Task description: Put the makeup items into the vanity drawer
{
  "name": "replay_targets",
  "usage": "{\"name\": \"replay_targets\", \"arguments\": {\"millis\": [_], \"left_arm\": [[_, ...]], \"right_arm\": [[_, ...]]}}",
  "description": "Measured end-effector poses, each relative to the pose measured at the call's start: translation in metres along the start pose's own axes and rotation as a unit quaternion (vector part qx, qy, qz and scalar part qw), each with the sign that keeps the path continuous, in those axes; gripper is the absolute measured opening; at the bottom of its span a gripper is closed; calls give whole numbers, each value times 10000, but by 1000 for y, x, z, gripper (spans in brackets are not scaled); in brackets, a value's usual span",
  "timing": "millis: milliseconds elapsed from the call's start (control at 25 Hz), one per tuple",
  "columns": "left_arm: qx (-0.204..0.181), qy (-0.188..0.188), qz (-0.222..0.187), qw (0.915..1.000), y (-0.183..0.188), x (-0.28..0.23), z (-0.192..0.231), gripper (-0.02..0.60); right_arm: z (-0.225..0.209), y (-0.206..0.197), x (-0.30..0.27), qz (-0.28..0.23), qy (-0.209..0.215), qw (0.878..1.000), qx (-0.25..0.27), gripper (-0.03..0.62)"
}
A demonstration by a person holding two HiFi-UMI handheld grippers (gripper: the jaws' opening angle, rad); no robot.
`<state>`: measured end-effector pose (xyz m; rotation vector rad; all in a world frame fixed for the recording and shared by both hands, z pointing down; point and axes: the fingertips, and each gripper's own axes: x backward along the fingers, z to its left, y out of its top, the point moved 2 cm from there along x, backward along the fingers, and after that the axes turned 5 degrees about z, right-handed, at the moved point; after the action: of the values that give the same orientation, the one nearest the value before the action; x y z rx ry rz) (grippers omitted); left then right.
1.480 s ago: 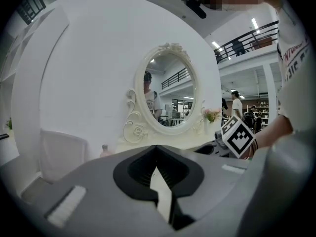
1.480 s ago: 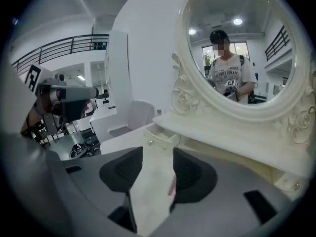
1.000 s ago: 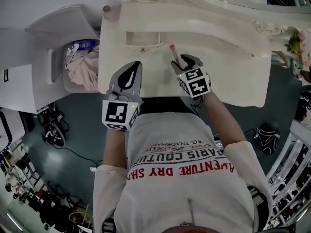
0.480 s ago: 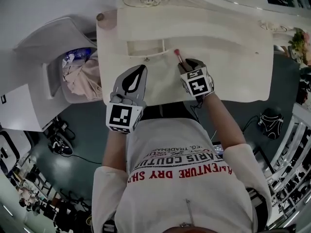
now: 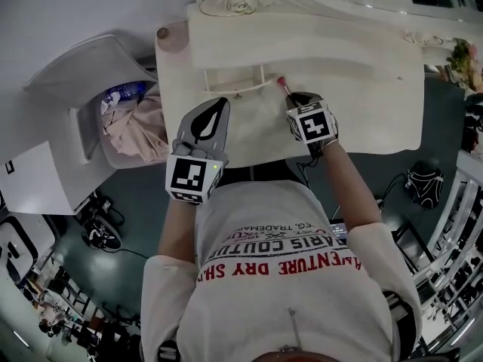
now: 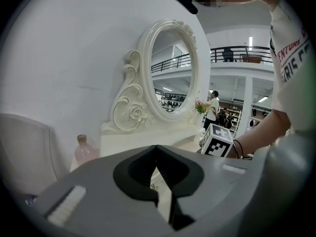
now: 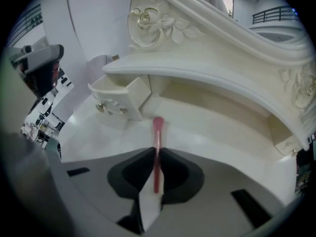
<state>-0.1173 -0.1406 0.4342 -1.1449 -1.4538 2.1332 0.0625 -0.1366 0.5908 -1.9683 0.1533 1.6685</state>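
Two tools are over the cream vanity worktop (image 5: 355, 119).

Right tool (image 7: 157, 156): its jaws have just been closing and now pinch a slim pink makeup brush (image 7: 158, 125) by the handle. The rounded head sticks out past the tips, pointing at the back of the worktop. Whether the head rests on the surface cannot be told.

Left tool (image 6: 157, 148): tips are together with nothing between them. It is held over the front of the worktop, just short of the drawer.

Small cream drawer (image 7: 121, 98): pulled out from under the raised shelf and standing open, near the brush and to its left in the right gripper view.

Step in hand, as judged: the pick-up of the brush, with the grip made but the brush not yet carried.

Next move calls for a lift clear of the worktop and a short sideways carry to the drawer. The head should be tilted down into the opening, and the jaws released only once the brush is inside the walls. The left tool looks free to steady the drawer front.
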Motion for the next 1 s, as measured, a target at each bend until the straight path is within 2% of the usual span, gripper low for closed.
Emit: {"name": "replay_targets", "arguments": {"millis": [200, 440, 680, 1000], "left_arm": [[-56, 69, -103, 9999, 9, 11, 12, 9], [-86, 346, -274, 9990, 23, 30, 26, 9], [-66, 787, -380, 9962, 29, 53, 38, 9], [119, 1216, -501, 9912, 23, 80, 41, 9]], "right_arm": [[10, 28, 28, -422, -81, 9985, 353, 48], [33, 64, 63, -812, 135, 9926, 897, 48], [71, 96, 60, -985, 564, 9765, 1832, 48], [109, 122, 38, -718, 1044, 9507, 2830, 48]]}}
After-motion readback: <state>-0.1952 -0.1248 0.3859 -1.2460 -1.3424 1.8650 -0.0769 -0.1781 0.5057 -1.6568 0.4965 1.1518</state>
